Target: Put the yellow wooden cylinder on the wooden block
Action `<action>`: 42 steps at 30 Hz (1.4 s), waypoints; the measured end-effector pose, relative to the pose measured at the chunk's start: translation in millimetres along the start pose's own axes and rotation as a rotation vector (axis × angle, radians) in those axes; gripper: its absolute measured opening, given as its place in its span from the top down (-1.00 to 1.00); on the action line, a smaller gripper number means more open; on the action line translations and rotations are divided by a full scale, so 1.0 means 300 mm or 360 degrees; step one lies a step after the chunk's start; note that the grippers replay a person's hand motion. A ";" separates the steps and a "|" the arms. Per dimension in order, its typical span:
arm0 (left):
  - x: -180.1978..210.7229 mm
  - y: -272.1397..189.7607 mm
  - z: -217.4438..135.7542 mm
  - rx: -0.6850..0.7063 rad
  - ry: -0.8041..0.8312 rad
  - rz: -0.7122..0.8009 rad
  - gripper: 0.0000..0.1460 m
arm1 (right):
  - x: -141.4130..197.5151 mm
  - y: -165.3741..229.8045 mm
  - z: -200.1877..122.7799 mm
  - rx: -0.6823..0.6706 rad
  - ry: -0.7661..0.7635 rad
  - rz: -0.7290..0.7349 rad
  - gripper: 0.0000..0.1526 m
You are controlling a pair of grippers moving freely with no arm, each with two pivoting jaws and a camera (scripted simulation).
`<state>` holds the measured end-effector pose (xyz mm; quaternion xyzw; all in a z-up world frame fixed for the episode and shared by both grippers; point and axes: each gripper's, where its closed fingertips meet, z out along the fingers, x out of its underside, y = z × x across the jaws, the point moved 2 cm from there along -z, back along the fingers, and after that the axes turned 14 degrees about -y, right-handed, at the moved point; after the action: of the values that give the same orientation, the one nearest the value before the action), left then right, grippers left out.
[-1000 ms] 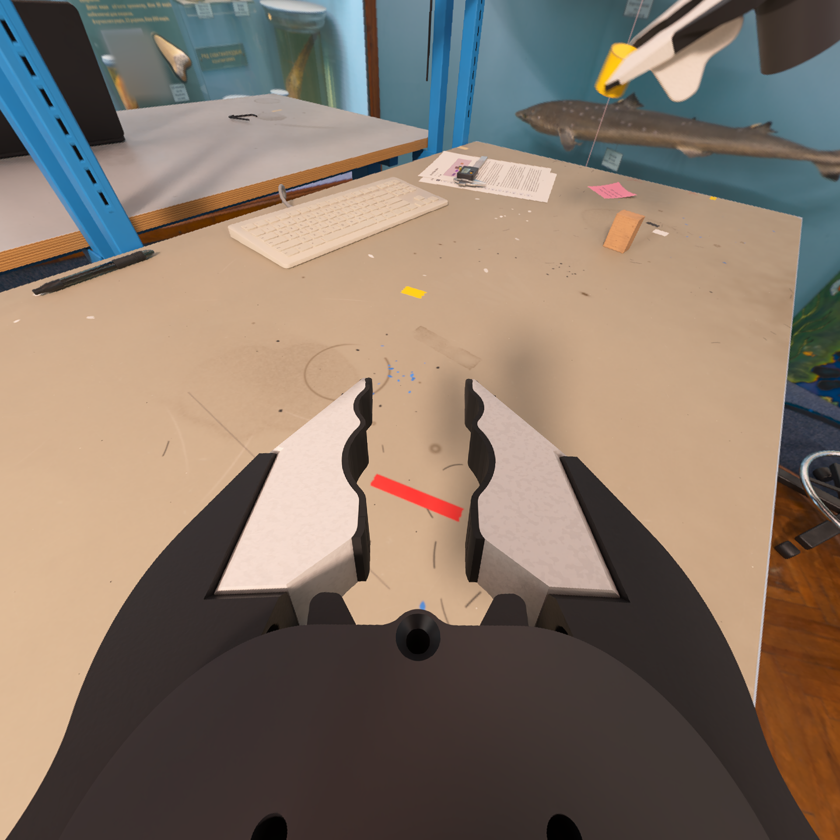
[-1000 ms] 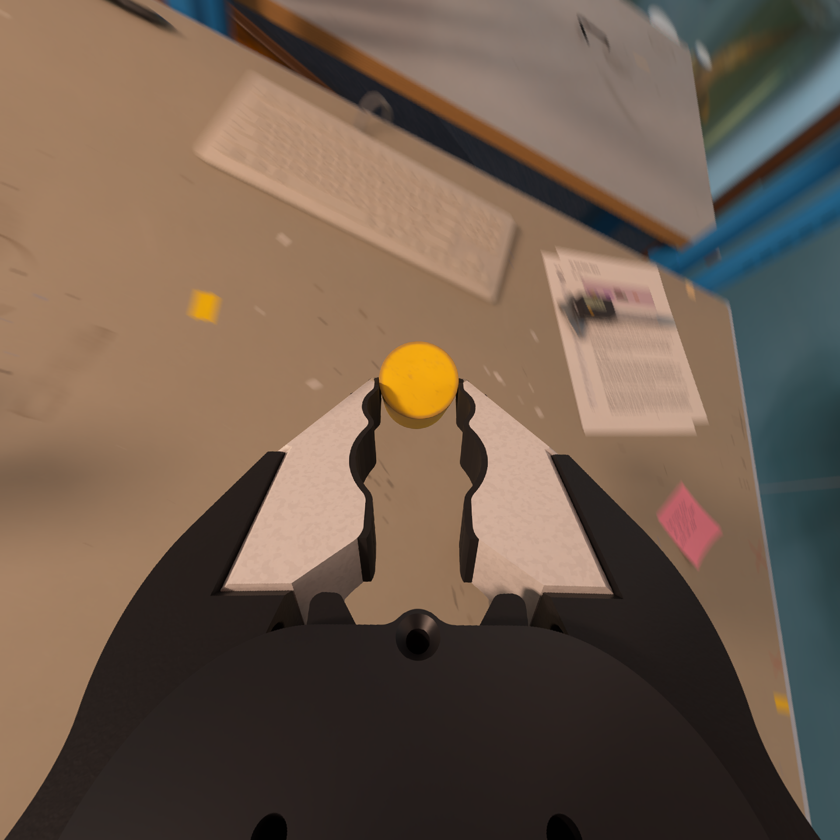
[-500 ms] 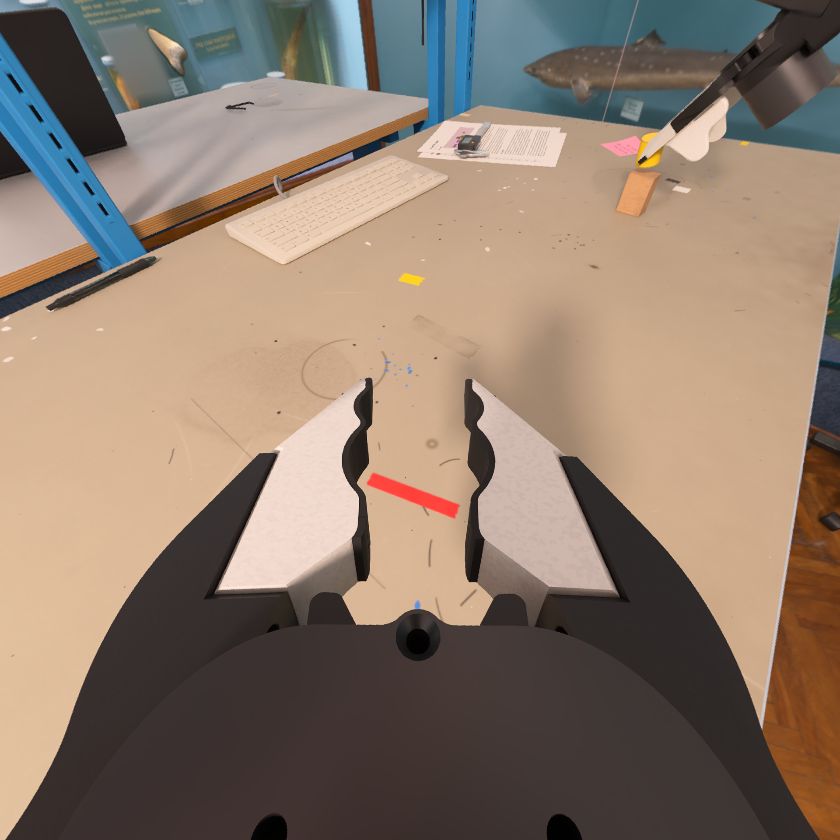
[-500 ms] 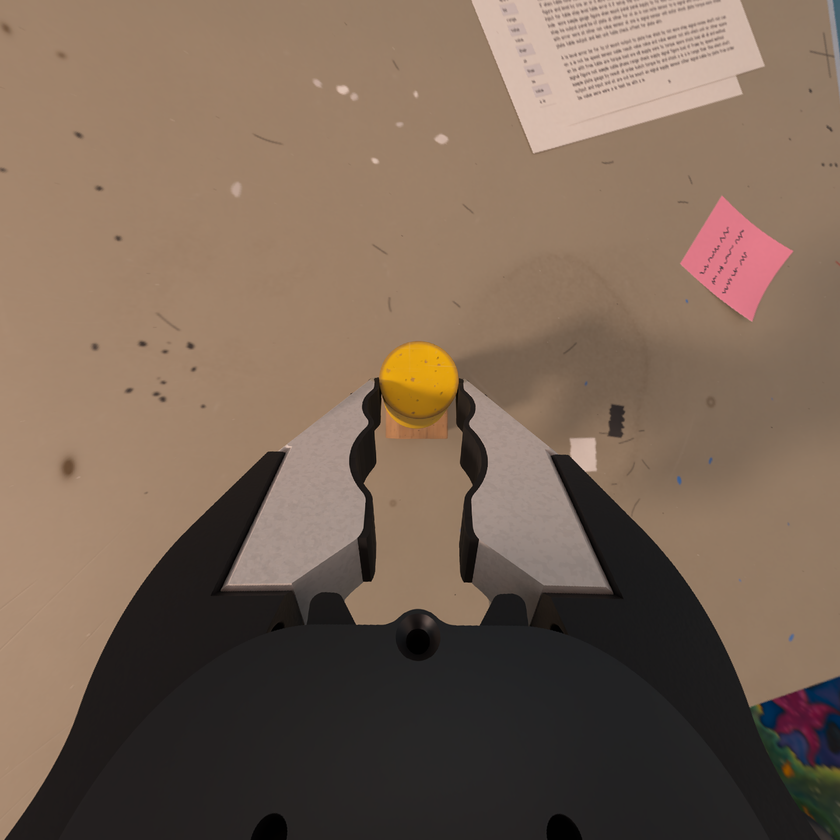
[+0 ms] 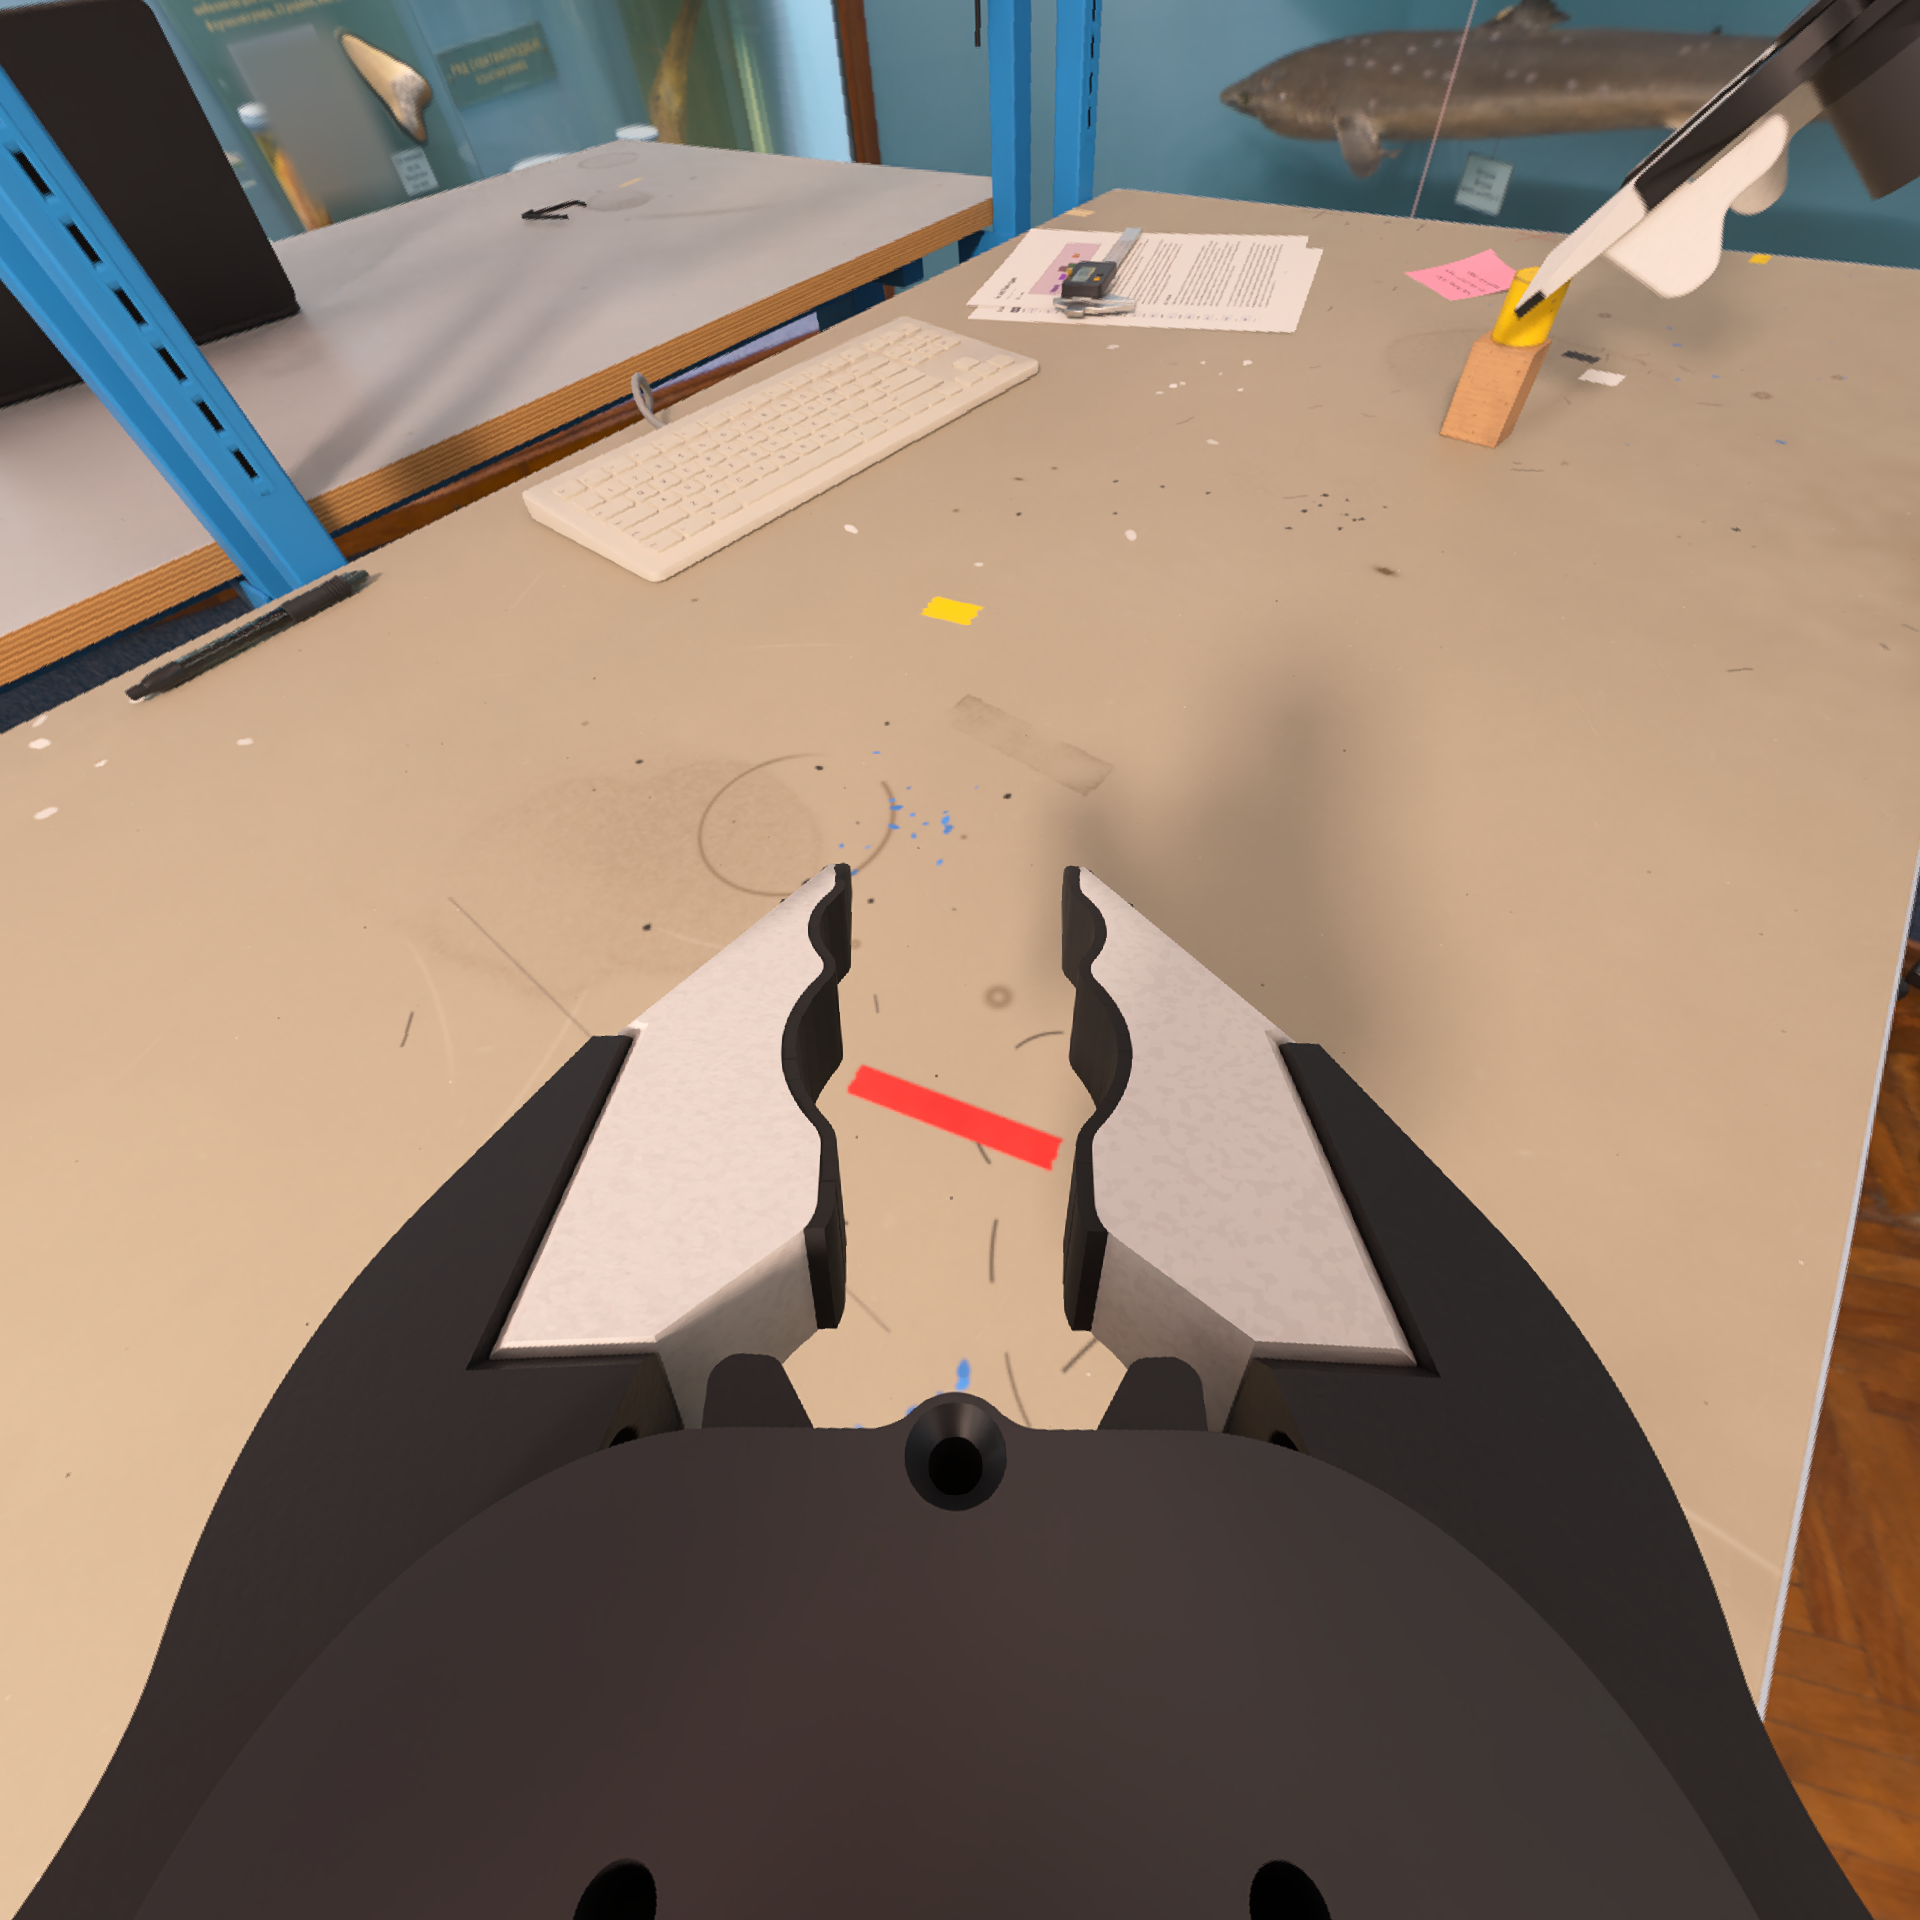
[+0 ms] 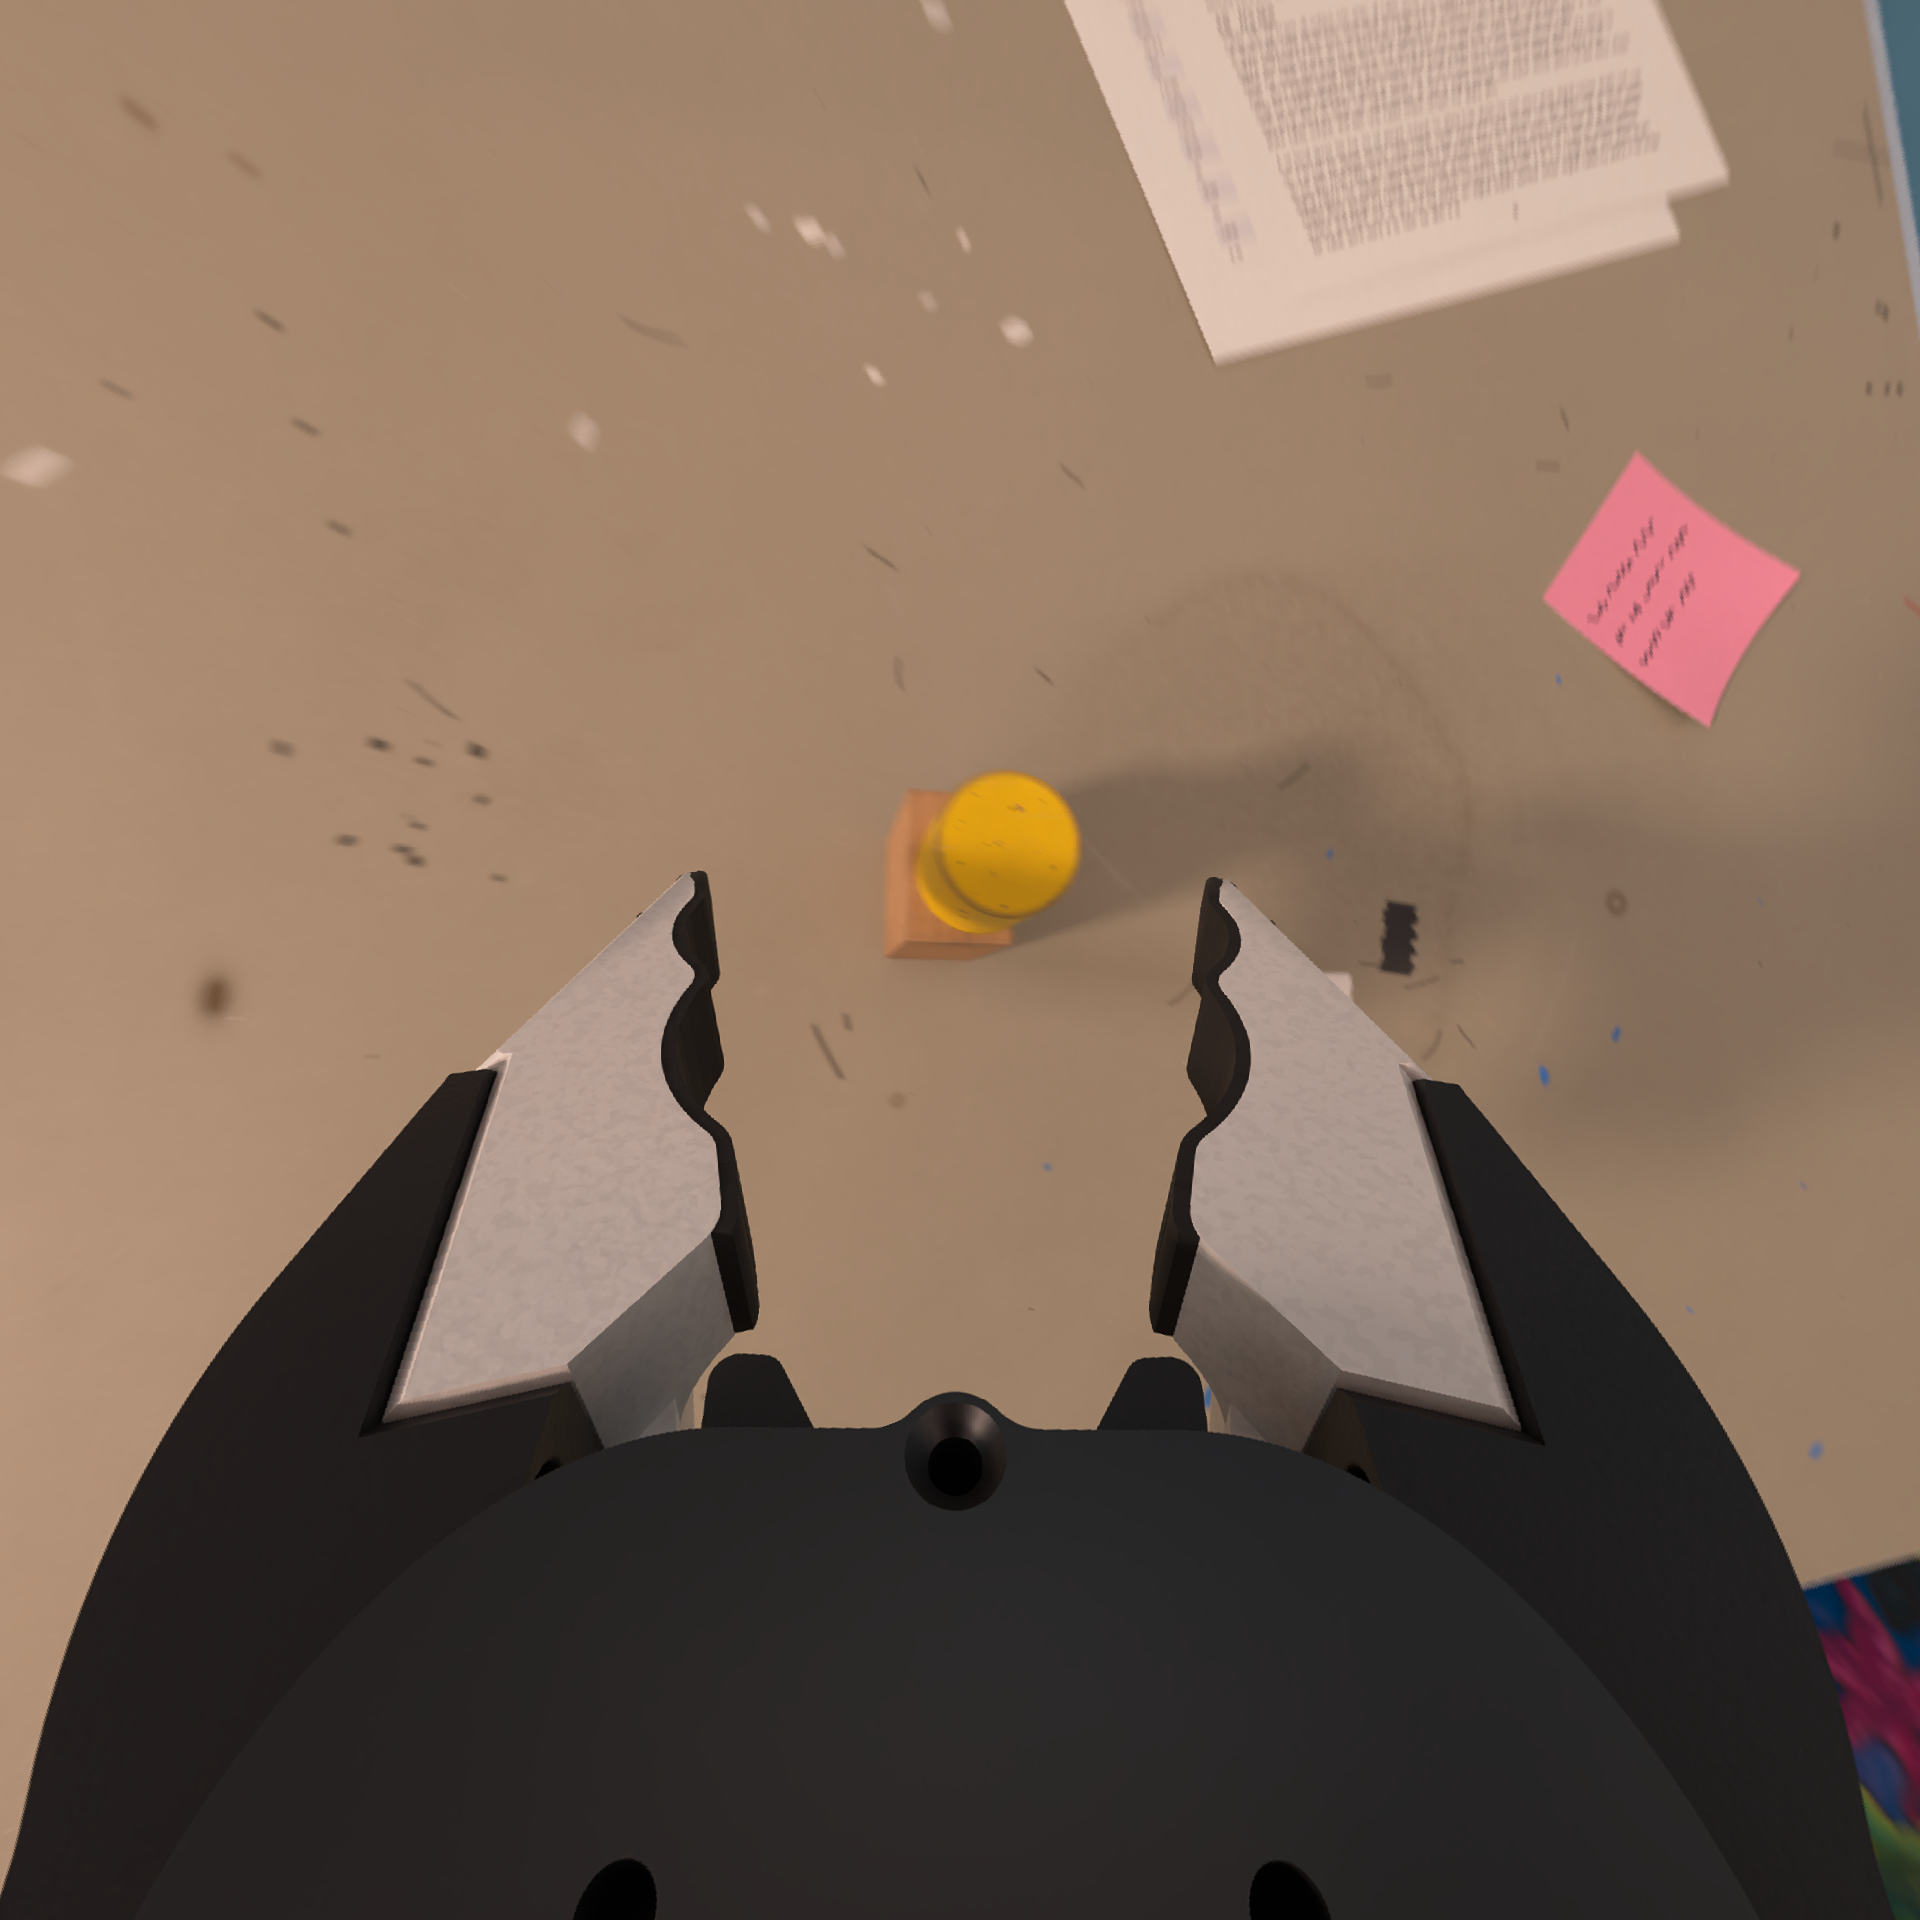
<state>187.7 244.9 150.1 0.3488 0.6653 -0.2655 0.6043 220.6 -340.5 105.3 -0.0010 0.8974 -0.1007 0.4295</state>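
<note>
Yellow wooden cylinder (image 6: 1000, 852) stands on the wooden block (image 6: 914, 914) near the bench's (image 5: 1455, 831) far right corner. Right gripper (image 6: 954, 883) gapes wide above it; left gripper (image 5: 956, 878) hangs narrowly parted, empty.

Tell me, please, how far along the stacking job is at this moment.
Done: the yellow cylinder stands on the wooden block. In hand: nothing; the right claw is open above it, the left claw open and empty. Left: probably just backing the right claw away.

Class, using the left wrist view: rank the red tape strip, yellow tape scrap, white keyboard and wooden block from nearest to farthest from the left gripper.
1. Red tape strip, on the table between the left gripper fingers.
2. Yellow tape scrap, ahead, mid-table.
3. White keyboard, ahead, to the left.
4. Wooden block, far right, carrying the yellow cylinder.
</note>
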 end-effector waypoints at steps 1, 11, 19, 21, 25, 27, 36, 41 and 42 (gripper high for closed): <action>0.003 0.002 0.002 0.0000 0.0003 -0.0004 0.45 | -0.024 0.021 -0.021 -0.0028 -0.0058 0.0011 -0.21; -0.002 0.136 -0.053 -0.0182 0.0027 -0.0082 0.45 | -0.226 0.683 -0.379 -0.0909 -0.0936 0.0090 -0.25; -0.035 0.492 -0.102 -0.0492 0.0512 -0.0015 0.44 | -0.101 1.045 -0.453 -0.1186 -0.0921 -0.0130 -0.06; -0.014 0.584 -0.093 -0.0543 0.0670 -0.0056 0.43 | -0.064 1.101 -0.448 -0.1219 -0.0890 -0.0168 0.00; 0.061 0.729 -0.052 -0.0622 0.0935 -0.0193 0.42 | -0.012 1.159 -0.420 -0.1197 -0.0848 -0.0244 0.01; 0.091 0.766 -0.028 -0.0620 0.1005 -0.0258 0.42 | 0.002 1.173 -0.410 -0.1193 -0.0832 -0.0243 0.01; 0.078 0.720 -0.013 -0.0683 0.0655 -0.0438 0.43 | -0.133 1.298 -0.390 -0.1274 -0.0794 -0.0260 0.02; 0.094 0.710 -0.054 -0.0718 0.0719 -0.0366 0.42 | -0.236 1.393 -0.389 -0.1312 -0.0815 -0.0344 0.02; 0.093 0.720 -0.050 -0.0724 0.0731 -0.0362 0.42 | -0.238 1.411 -0.393 -0.1328 -0.0828 -0.0345 0.02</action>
<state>347.2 393.7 139.2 0.1795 0.8608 -0.0906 0.4675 210.4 101.9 155.5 -0.2909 0.7191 0.2264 0.5891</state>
